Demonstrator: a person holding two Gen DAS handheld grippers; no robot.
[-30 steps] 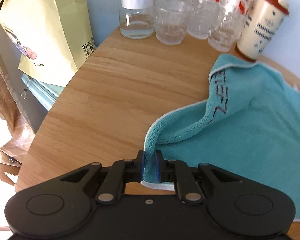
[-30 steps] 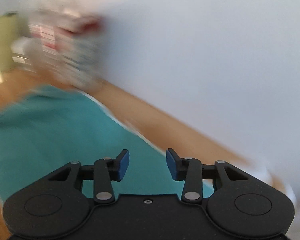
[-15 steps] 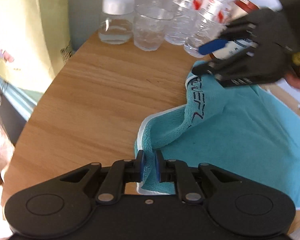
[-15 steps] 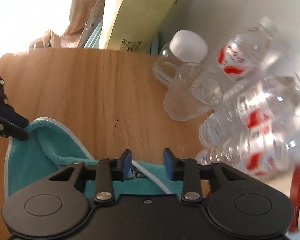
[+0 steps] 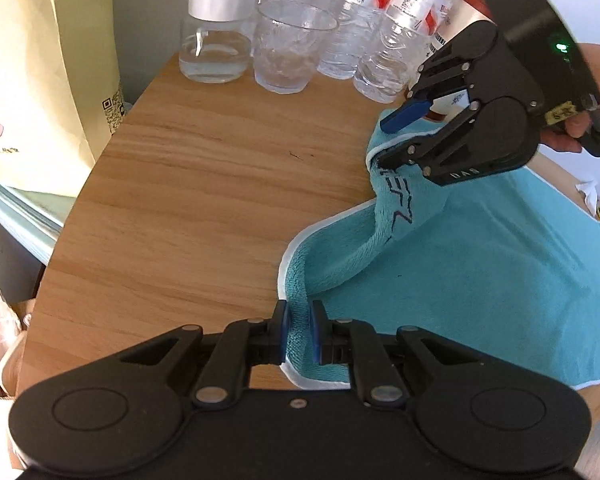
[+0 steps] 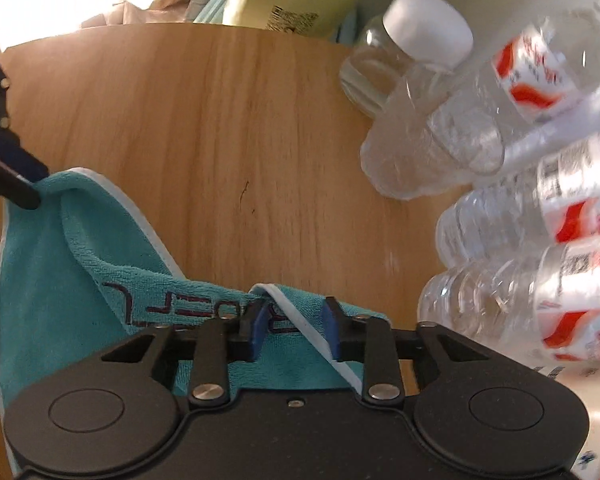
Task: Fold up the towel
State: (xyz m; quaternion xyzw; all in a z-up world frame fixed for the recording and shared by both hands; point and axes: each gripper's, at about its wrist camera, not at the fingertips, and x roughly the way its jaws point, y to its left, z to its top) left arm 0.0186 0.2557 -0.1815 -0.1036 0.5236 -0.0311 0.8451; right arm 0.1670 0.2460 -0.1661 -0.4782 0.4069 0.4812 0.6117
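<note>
On the rounded wooden bench [image 5: 188,200], a teal microfibre towel [image 5: 480,272] with white piping lies spread across the right-hand portion, one edge raised into a soft ridge that bears dark embroidered lettering [image 5: 400,208]. The left tool [image 5: 299,334] is clenched on the near corner of the towel, a fold of teal pile pinched between its blue pads and lifted slightly off the wood. The right tool [image 5: 384,142], held by a hand [image 5: 580,120] at the right margin, stands released at the far corner: its jaws are parted, the lower finger touching the piped edge and the blue-padded upper finger clear above it. In the right wrist view the same corner, with its white hem, lies between the spread fingers of the right tool [image 6: 296,326], not yet gripped, and the left tool [image 6: 8,176] appears at the left edge holding its corner. Behind the towel, along the wall, stand a glass jar [image 5: 216,36] with a white lid, a clear tumbler [image 5: 292,52] and several plastic water bottles [image 5: 396,40] with red-and-white labels. A pale yellow paper bag [image 5: 40,80] stands beside the bench at left.
</note>
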